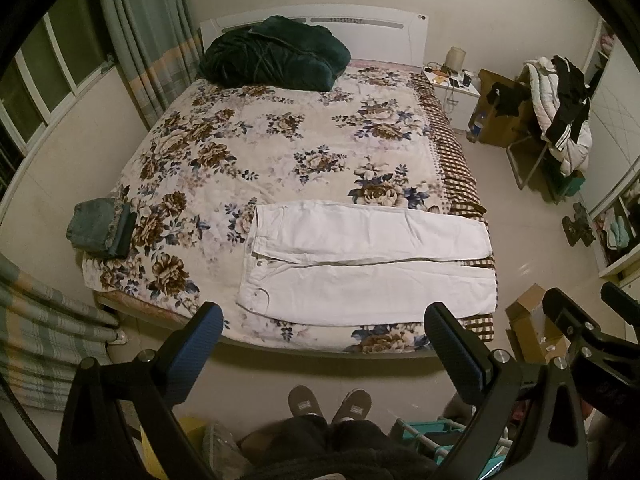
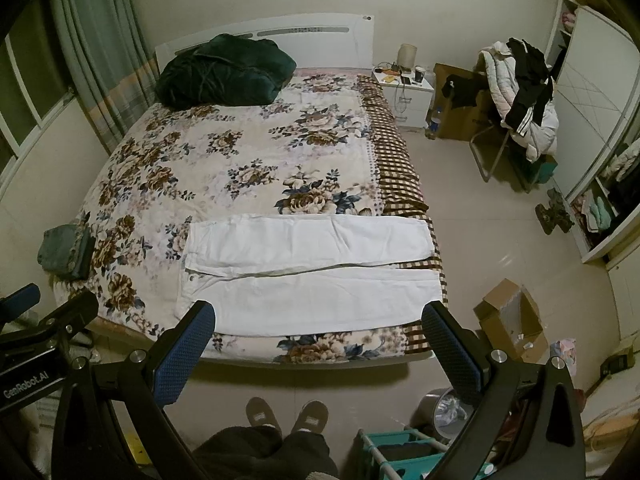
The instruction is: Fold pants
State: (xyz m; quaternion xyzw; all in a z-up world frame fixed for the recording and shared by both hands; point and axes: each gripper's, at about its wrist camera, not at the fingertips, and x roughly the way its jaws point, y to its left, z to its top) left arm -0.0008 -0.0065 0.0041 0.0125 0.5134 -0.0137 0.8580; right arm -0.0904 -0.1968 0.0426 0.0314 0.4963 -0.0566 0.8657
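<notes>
- pants [image 1: 360,264], white, are laid flat across the foot of the bed [image 1: 280,152], waist toward the left and hems toward the right, the two legs side by side with a narrow seam of shadow between them; this spread is judged to be a starting layout, so that one leg can be brought over the other.
- the near leg lies close to the bed's front edge, which is judged to put it within easy reach of the person standing there, whose slippers [image 1: 328,402] are seen below.
- left gripper [image 1: 324,344] is held above the floor just short of the bed, its blue-padded jaws spread wide with nothing between them.
- right gripper [image 2: 320,344] is held likewise, jaws wide apart and empty; no cloth is touched by either one, so folding is judged not yet begun.
- folded garments [image 1: 102,234], grey-green, are stacked at the left corner of the bed, well apart from the pants, judged to be a pile of finished pieces.
- dark green blanket [image 1: 276,58] is bunched at the headboard, clear of the working area.
- "genrobot.ai" is read in white on the left gripper's body in the right wrist view; no other writing can be made out.
</notes>
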